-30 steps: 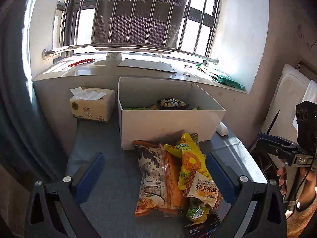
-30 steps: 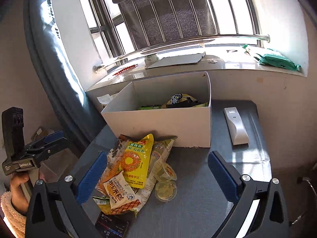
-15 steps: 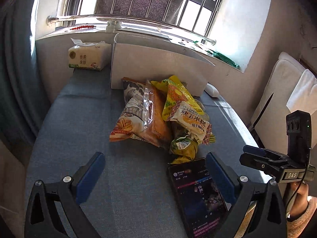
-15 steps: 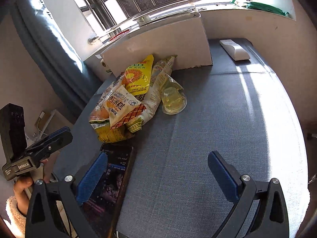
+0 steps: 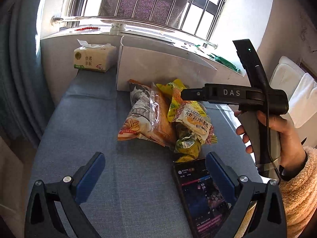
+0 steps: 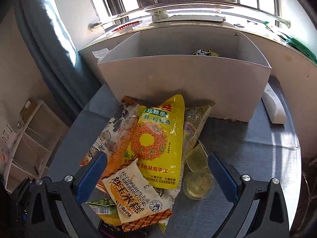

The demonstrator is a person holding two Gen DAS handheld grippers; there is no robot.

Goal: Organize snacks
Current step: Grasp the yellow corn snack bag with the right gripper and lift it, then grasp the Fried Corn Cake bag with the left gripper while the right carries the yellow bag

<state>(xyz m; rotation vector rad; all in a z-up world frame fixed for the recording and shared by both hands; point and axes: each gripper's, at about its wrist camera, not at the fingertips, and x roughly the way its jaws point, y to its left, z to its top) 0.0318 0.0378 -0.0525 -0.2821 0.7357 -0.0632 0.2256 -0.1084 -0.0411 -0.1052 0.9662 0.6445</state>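
A pile of snack bags lies on the blue table in front of a white box (image 6: 184, 83). On top are a yellow bag (image 6: 156, 138) and a white corn-cake packet (image 6: 134, 194), with two clear jelly cups (image 6: 198, 182) beside them. My right gripper (image 6: 156, 175) hovers open just above the pile, its blue pads on either side of these packets. In the left wrist view the same pile shows a large orange-and-white bag (image 5: 144, 117) and a green packet (image 5: 188, 144). My left gripper (image 5: 155, 178) is open over bare table in front of the pile. A hand (image 5: 277, 138) holds the right gripper (image 5: 185, 95).
A phone (image 5: 200, 194) with a lit screen lies at the near side of the pile. A tissue pack (image 5: 93, 59) stands left of the box, a white remote (image 6: 275, 107) to its right. One dark packet (image 6: 206, 52) shows inside the box. A windowsill runs behind.
My right gripper has moved forward and down over the snack pile, toward the box. The left gripper has stayed low before the pile, and the right one now crosses its view.
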